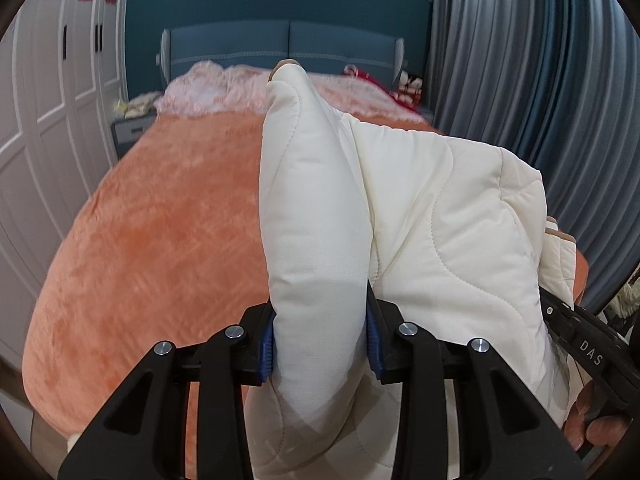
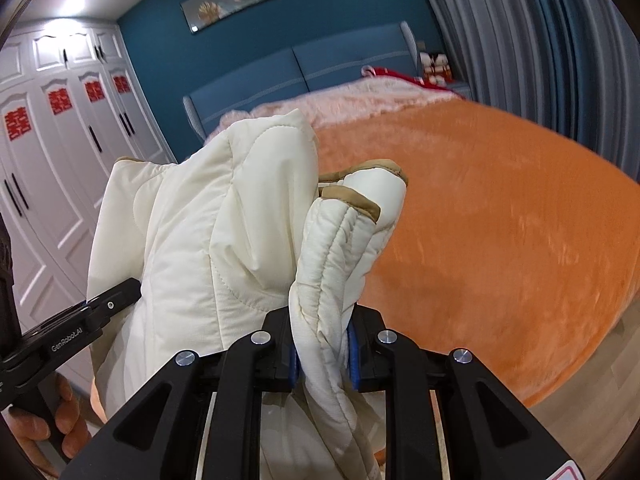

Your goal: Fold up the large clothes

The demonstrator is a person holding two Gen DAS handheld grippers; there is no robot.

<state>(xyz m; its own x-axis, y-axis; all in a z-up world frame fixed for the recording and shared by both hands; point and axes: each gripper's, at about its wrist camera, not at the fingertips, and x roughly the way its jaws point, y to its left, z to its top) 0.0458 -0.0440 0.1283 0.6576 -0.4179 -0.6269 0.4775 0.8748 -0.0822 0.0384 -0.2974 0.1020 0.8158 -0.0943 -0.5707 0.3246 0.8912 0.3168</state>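
A cream quilted jacket with tan trim is held up in the air over the foot of the bed. My left gripper is shut on a thick padded fold of it. My right gripper is shut on a ribbed, tan-edged part of the same jacket. The two grippers are close side by side; the right one shows at the left wrist view's right edge, the left one at the right wrist view's left edge. The jacket's lower part hangs out of sight below the grippers.
A bed with an orange plush blanket lies ahead, also in the right wrist view. A pink cover and blue headboard are at the far end. White wardrobes stand left, grey curtains right.
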